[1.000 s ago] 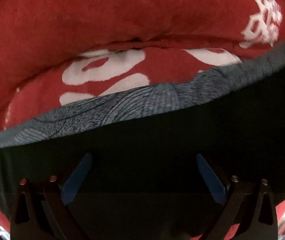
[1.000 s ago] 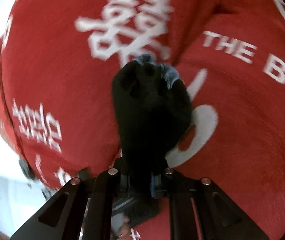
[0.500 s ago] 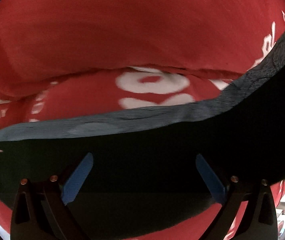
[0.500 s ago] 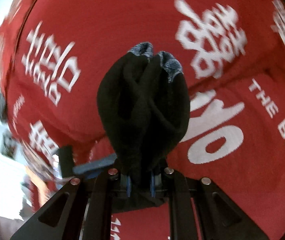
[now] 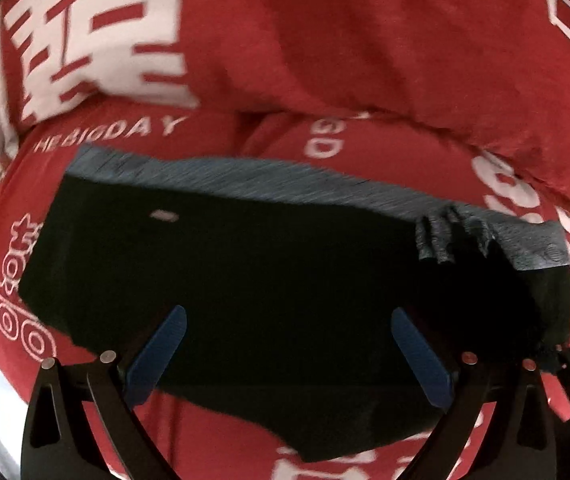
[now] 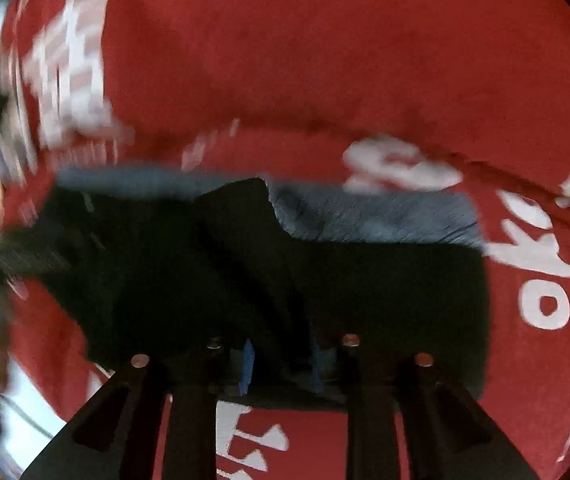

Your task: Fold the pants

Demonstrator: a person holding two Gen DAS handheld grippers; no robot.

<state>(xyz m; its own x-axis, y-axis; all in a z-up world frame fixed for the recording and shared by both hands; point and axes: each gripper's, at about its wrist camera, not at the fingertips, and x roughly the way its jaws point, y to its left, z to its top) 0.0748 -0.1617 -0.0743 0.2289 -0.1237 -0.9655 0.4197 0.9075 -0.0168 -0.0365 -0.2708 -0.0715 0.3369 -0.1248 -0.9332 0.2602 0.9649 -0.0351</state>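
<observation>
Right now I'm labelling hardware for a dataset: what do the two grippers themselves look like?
Both look alike. The left gripper has black angular finger frames with triangular cut-outs, silver round rivets and blue flat pads. The right gripper shows the same black frames and rivets, its blue pads mostly hidden. No cables or sleeves show.

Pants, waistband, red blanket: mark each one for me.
pants (image 5: 269,280), left wrist view, flat black middle of the fabric
waistband (image 5: 269,178), left wrist view, grey ribbed strip along the far edge
red blanket (image 6: 285,60), right wrist view, plain red patch beyond the pants
</observation>
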